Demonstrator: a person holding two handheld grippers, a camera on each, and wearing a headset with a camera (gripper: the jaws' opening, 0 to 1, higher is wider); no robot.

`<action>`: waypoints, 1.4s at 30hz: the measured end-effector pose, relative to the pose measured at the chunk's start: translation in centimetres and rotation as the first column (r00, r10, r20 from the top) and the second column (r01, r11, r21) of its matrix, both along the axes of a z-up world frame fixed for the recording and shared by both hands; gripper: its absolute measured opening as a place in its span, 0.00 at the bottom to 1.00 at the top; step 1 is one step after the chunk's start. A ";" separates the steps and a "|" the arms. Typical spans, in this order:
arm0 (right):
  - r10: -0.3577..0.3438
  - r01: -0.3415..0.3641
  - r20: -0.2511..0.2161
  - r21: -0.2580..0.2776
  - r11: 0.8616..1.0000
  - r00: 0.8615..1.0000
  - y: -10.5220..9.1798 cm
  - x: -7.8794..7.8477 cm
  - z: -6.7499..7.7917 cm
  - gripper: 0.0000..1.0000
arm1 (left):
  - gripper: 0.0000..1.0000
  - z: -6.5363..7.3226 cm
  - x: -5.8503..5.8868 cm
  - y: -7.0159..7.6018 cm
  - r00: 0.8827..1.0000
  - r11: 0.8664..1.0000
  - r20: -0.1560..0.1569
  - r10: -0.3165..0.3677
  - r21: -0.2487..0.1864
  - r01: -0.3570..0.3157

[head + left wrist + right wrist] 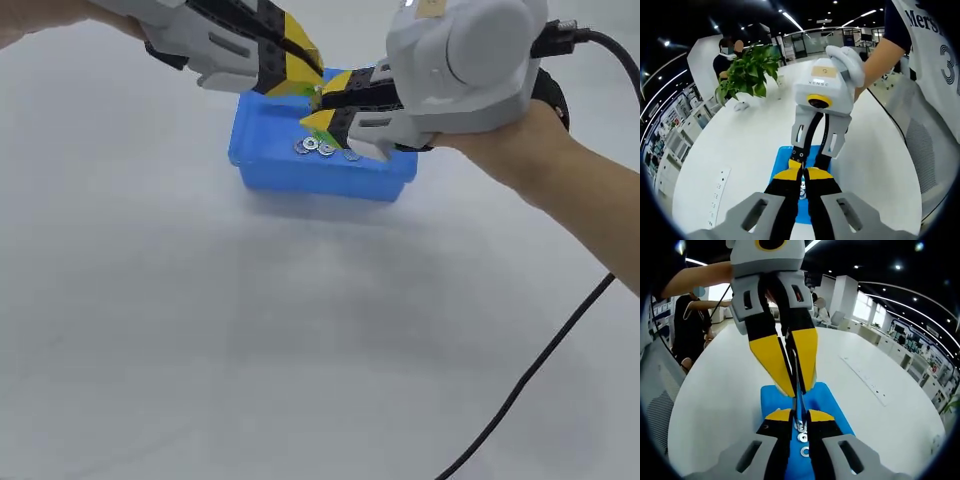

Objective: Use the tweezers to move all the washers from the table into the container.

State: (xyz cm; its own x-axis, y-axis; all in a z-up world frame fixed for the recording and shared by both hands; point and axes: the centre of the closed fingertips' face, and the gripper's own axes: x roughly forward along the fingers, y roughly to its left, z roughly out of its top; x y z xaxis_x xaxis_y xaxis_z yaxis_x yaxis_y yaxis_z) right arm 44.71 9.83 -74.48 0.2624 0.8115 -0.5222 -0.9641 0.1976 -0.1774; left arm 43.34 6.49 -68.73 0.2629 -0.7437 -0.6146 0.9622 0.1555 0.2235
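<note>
Over blue container (300, 176), silver washers (318, 147) inside: left gripper (804, 176) jaws clamp thin tweezers (798, 402); right gripper (800, 415): cannot tell.

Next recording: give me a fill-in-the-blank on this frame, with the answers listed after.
The washers lie inside a ___ container. The left gripper and the right gripper are both shut on the thin metal ___. Their jaw tips are coloured ___. The table under the container is ___.
Missing words: blue; tweezers; yellow; white.

White table (200, 350), ceiling striplights (792, 19)
</note>
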 end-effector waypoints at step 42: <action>0.239 -0.215 0.051 -0.284 0.934 0.970 -3.2 -11.7 -1.4 0.07 | 0.07 -3.8 -10.8 0.8 0.991 0.996 -0.124 0.051 -0.066 -0.060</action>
